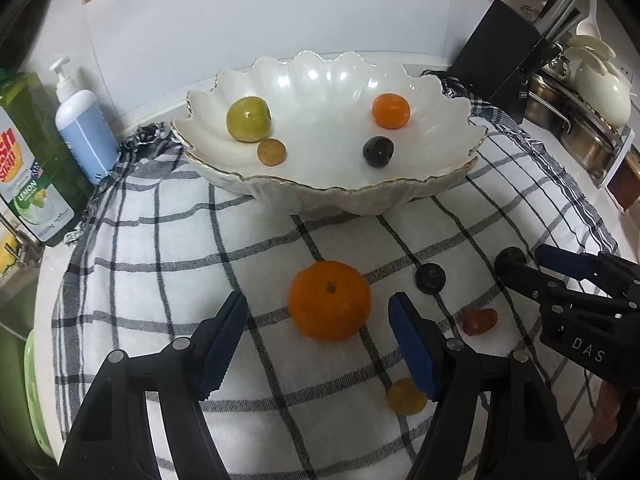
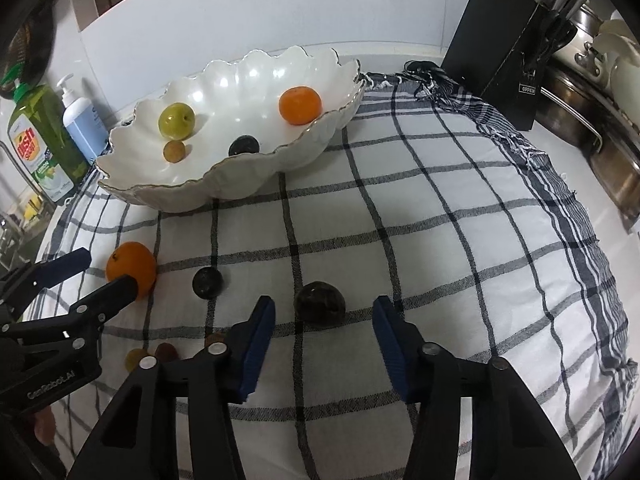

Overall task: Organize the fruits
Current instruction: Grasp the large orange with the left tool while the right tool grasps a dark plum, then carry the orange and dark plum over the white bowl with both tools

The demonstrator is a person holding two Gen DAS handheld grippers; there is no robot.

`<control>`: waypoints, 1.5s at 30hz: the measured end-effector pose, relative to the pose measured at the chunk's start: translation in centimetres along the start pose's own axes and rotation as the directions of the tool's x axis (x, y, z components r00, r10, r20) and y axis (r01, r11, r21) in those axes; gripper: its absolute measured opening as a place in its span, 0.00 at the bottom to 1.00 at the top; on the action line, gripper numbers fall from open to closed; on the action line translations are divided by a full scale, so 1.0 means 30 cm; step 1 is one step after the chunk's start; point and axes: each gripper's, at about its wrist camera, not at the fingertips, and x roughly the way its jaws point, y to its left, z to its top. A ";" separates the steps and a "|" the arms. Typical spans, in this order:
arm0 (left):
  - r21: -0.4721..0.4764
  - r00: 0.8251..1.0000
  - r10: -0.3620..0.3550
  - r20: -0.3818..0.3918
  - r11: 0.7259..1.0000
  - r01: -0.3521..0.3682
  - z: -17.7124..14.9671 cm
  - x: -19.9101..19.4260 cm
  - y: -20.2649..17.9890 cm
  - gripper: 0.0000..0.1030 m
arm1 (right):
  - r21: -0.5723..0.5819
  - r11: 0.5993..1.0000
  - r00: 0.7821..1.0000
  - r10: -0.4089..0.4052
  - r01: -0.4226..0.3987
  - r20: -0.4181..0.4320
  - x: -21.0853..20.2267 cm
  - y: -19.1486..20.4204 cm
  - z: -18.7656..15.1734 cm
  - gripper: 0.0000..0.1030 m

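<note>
A scalloped white bowl sits at the far side of a checked cloth spread over the surface, and it already holds four fruits: a green one, a small brown one, a small orange and a dark one. The rest lie loose on the near cloth, apparently waiting to join them.

The left gripper tilts steeply down with a large orange between its tips. Its jaws stand wide, the pads clear of the peel on both sides, so nothing is held yet. A yellowish fruit lies just under its right finger, a reddish one further right, and a small dark fruit just beyond that.

The right gripper is pitched down likewise, straddling a dark plum. Its jaws are partly open with gaps showing either side of the fruit, so it grips nothing.

Both hands seem lined up for simultaneous grasps, each fruit centred between the pads so that closing should not nudge it sideways and set it rolling on the cloth.
</note>
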 end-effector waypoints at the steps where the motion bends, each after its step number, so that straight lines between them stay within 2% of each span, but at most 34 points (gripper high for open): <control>1: -0.002 1.000 -0.003 -0.007 1.000 0.003 0.001 0.009 0.000 0.69 | -0.002 1.000 1.000 -0.002 0.002 -0.002 0.003 0.000 0.002 0.49; 7: -0.015 0.999 -0.013 -0.039 1.000 0.012 0.004 0.055 0.002 0.61 | -0.017 1.000 1.000 -0.011 0.011 -0.013 0.017 0.006 0.007 0.43; 14: -0.018 0.997 -0.030 -0.065 0.999 0.029 0.005 0.089 -0.006 0.46 | -0.026 1.000 1.000 -0.009 0.009 -0.028 0.032 0.006 0.011 0.37; 19: -0.016 0.997 -0.031 -0.064 0.999 0.030 0.004 0.091 -0.009 0.45 | -0.031 1.000 0.999 0.003 -0.004 -0.033 0.035 0.012 0.009 0.30; 27: -0.017 0.998 -0.026 -0.059 1.000 0.025 0.003 0.073 -0.015 0.44 | -0.049 0.999 1.000 -0.006 0.006 -0.012 0.014 0.021 0.008 0.29; 45: -0.023 0.997 -0.004 0.074 1.000 0.006 -0.004 -0.144 -0.023 0.44 | -0.060 0.997 0.993 0.056 -0.050 0.103 -0.180 0.051 0.022 0.29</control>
